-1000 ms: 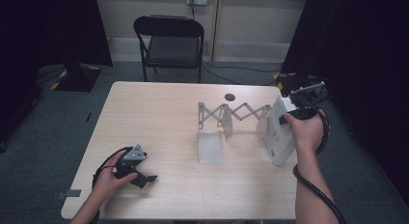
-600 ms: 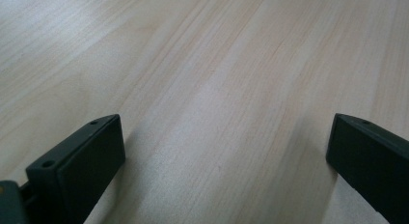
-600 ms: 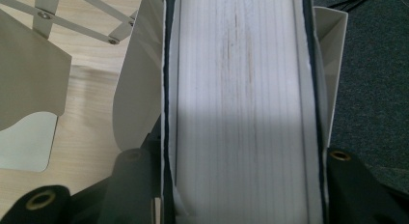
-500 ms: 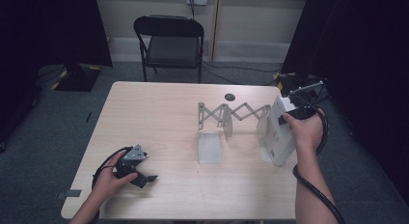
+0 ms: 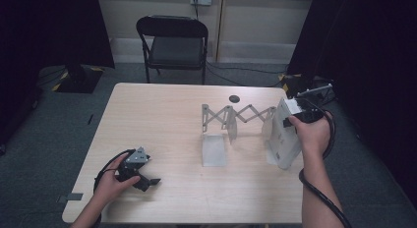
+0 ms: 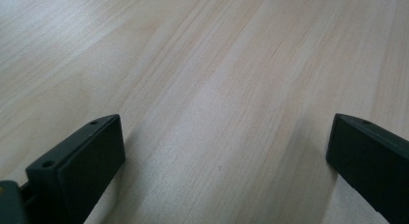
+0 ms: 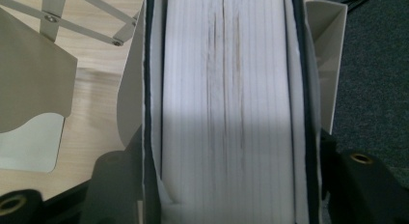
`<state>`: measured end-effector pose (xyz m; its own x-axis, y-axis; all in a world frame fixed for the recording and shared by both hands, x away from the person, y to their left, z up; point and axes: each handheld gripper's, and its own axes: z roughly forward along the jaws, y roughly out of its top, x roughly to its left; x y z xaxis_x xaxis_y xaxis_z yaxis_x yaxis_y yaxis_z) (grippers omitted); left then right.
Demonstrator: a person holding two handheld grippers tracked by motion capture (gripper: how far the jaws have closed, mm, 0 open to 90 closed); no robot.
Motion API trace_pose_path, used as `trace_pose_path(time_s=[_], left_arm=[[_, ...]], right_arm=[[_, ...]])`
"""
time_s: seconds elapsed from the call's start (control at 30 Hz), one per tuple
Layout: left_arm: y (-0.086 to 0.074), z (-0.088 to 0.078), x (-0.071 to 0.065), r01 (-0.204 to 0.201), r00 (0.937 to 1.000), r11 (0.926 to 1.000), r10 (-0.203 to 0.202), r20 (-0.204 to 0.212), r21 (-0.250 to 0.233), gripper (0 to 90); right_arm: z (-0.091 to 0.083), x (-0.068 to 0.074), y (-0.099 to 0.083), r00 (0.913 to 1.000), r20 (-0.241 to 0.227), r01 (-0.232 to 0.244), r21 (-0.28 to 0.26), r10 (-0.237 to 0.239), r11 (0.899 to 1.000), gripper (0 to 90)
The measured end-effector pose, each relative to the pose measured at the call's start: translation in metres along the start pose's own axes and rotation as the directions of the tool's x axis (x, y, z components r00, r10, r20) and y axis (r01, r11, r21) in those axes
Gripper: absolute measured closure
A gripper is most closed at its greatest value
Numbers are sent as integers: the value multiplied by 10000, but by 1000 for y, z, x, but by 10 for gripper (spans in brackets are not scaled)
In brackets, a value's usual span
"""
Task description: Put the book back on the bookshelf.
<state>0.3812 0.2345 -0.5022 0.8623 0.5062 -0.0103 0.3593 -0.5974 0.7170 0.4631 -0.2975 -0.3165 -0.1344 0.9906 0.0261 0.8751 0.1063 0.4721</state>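
Note:
A thick white book [image 5: 282, 135] stands upright at the right end of the table, between the last white dividers of an expanding scissor-link book rack [image 5: 237, 116]. My right gripper [image 5: 306, 109] is shut on the book's top from above. In the right gripper view the book's page edges [image 7: 226, 89] run between the two black jaws, with a rack divider [image 7: 330, 50] just to the right. My left gripper [image 5: 145, 178] rests on the table near the front left corner. Its jaws stand wide apart over bare wood, and the left gripper [image 6: 222, 156] holds nothing.
The light wooden table [image 5: 162, 125] carries a small dark round spot [image 5: 234, 98] near its far edge. A black folding chair [image 5: 173, 43] stands behind the table. Another rack divider [image 5: 213, 149] stands at mid-table. Dark curtains hang at both sides.

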Motion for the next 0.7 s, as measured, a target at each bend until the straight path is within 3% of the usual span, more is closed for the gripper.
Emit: trace_pose_path(time_s=[0.7], left_arm=[[0,0,0,6,10000,10000,-6,-10,-19,0]], right_arm=[[-5,-2,-16,9991,-354,234,82,-231,9997,355]])
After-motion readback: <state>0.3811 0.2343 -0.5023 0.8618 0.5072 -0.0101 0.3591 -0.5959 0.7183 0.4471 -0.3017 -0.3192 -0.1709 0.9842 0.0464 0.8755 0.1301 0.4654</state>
